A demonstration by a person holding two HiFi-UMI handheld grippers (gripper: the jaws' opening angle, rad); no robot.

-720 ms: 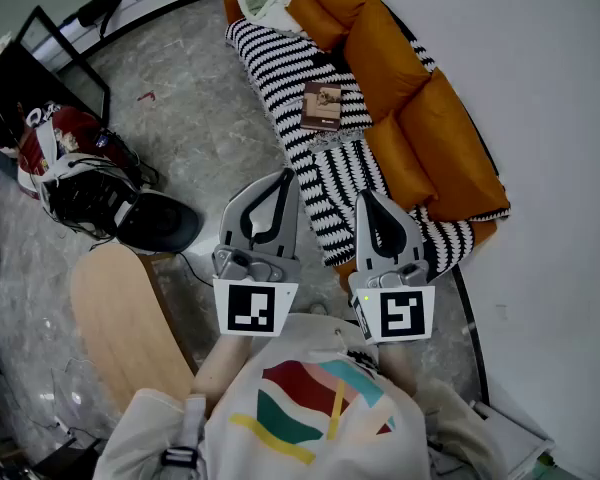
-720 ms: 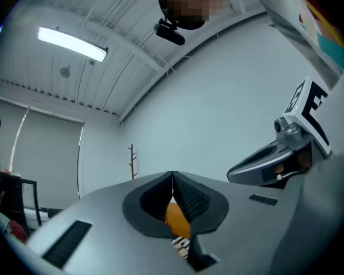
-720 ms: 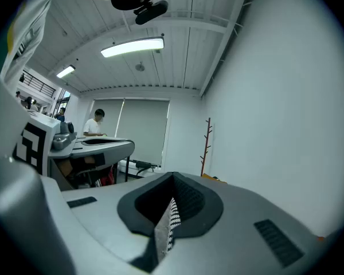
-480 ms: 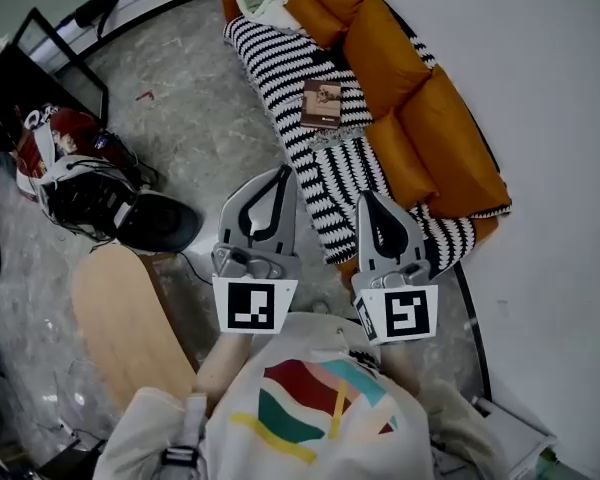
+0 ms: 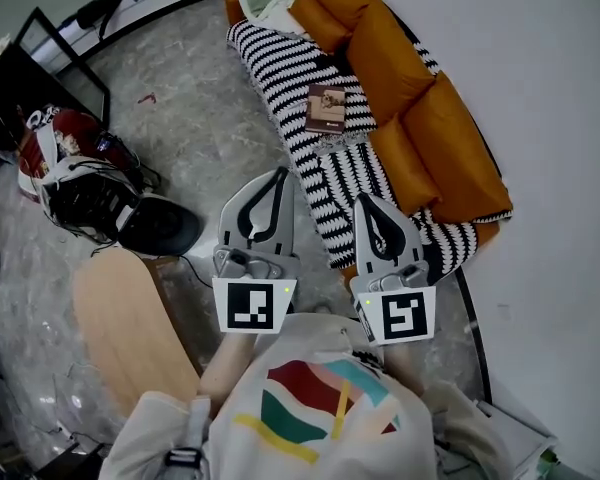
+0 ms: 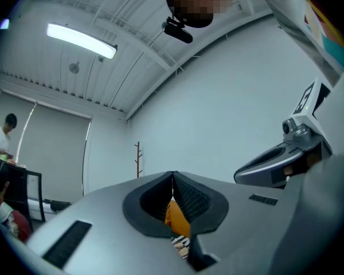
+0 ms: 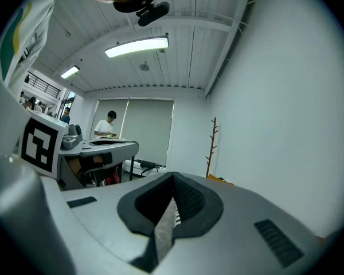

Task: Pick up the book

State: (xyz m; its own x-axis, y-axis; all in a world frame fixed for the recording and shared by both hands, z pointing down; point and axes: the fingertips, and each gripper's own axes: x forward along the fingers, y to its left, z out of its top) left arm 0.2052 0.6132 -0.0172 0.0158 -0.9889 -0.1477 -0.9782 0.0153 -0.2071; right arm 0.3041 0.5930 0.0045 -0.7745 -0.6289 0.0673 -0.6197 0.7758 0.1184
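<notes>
Book [image 5: 326, 108] was lying flat, cover up, on the black-and-white striped blanket [image 5: 280, 68] over the seat of the orange sofa [image 5: 420, 118], well ahead of both claws. Its cover had a picture and a small line of print, but that was too tiny for me to read. The only other markings I could make out were the square black-and-white patterns on the gripper cubes. Its long axis ran roughly up and down the head view, tilted a little, with its upper end toward the backrest cushions.

Only the head view showed the book at all. Both gripper views pointed out level at wall and ceiling lights, with a bare coat stand [image 7: 211, 145] in the corner. Through the left one I caught a sliver of orange and stripes, and the right one showed a person [image 7: 107, 125] at a far desk.

Left gripper [image 5: 283, 174] had its jaws closed with nothing in them. Right gripper [image 5: 368, 198] was the same, tips together and empty.
</notes>
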